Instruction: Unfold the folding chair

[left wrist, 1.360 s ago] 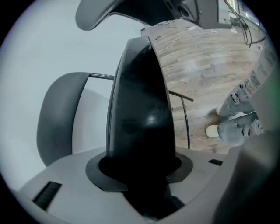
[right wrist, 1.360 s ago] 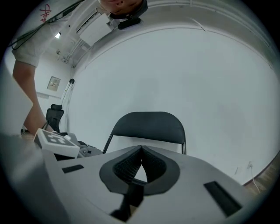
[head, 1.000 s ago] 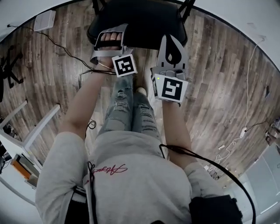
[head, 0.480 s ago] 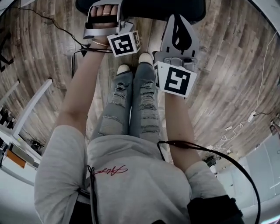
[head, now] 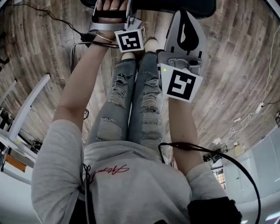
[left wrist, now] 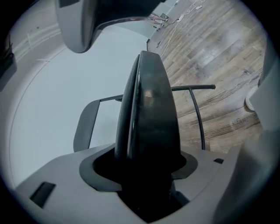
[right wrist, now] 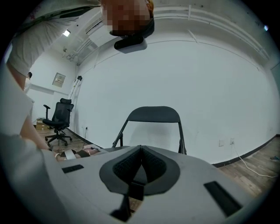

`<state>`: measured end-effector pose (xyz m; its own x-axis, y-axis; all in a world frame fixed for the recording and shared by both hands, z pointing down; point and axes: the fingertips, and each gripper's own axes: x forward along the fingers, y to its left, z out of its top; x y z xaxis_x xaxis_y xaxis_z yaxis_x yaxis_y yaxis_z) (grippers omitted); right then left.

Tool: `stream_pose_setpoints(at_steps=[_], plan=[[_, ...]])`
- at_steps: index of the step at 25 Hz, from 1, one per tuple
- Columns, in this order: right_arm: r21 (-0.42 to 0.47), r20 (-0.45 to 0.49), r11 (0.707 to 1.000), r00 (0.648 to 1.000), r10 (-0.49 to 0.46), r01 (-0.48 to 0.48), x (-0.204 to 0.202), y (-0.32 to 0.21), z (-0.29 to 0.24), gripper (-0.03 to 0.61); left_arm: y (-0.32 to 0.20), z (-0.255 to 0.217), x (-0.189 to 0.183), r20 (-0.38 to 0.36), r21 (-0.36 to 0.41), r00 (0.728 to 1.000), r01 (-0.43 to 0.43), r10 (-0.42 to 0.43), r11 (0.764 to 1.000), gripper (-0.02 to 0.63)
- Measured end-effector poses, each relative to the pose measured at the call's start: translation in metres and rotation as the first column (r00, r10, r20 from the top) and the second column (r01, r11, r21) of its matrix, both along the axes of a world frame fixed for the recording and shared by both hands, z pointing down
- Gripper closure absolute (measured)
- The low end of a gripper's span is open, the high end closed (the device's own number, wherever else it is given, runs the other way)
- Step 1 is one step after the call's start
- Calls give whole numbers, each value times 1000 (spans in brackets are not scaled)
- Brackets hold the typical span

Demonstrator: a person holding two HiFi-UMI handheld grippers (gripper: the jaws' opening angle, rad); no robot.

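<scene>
The black folding chair stands open. Only the near edge of its seat (head: 162, 4) shows at the top of the head view. My left gripper (head: 110, 13) reaches to that edge at the upper left. In the left gripper view the seat (left wrist: 151, 109) runs edge-on between the jaws of my left gripper (left wrist: 144, 175). The jaws are opening, and dark gaps show beside the seat. The backrest (left wrist: 85, 124) lies beyond. My right gripper (head: 184, 15) is shut with nothing in it, just right of the legs. In the right gripper view my right gripper (right wrist: 140, 168) faces the backrest (right wrist: 153, 114).
The person's legs and shoes (head: 151, 43) stand between the grippers, close to the chair. Cables (head: 81, 39) trail over the wooden floor at left, and a white cable (head: 267, 52) at right. A white frame (head: 26, 109) stands at far left. An office chair (right wrist: 59, 116) is by the wall.
Both grippers have moved toward the top of the head view. The chair seat has slid up to the picture's top edge, with much less of it showing.
</scene>
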<state>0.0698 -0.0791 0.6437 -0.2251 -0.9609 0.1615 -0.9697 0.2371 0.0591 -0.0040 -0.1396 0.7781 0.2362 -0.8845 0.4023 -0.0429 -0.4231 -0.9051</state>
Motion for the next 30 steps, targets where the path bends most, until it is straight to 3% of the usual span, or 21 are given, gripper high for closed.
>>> stream_pose_setpoints(at_steps=[7, 10, 13, 16, 19, 22, 23, 26, 30], plan=[[43, -34, 998, 999, -36, 38, -8, 43, 20, 563, 63, 59, 3, 52, -41, 998, -28, 30, 999, 242], [66, -20, 996, 998, -61, 62, -13, 56, 27, 563, 87, 77, 3, 48, 59, 998, -50, 47, 997, 227], [100, -20, 991, 996, -90, 91, -15, 69, 33, 563, 101, 73, 5, -3, 175, 998, -69, 70, 982, 227], [107, -11, 990, 995, -96, 96, -9, 82, 44, 563, 100, 61, 8, -58, 233, 995, -66, 82, 970, 205], [104, 11, 989, 994, -110, 108, -10, 97, 53, 563, 103, 60, -21, -188, 179, 981, 90, -55, 980, 193], [98, 23, 988, 993, -119, 116, -16, 104, 57, 561, 127, 59, -74, -348, 89, 913, 258, -213, 962, 195], [93, 27, 989, 992, -122, 119, -19, 105, 56, 563, 138, 51, -87, -417, 53, 874, 298, -250, 953, 195], [91, 30, 986, 990, -140, 137, -29, 103, 29, 563, 158, -8, -102, -614, -69, 718, 366, -328, 928, 196], [222, 26, 965, 988, -152, 142, -38, 94, -88, 561, 142, -151, -88, -771, -109, 563, 345, -298, 932, 196]])
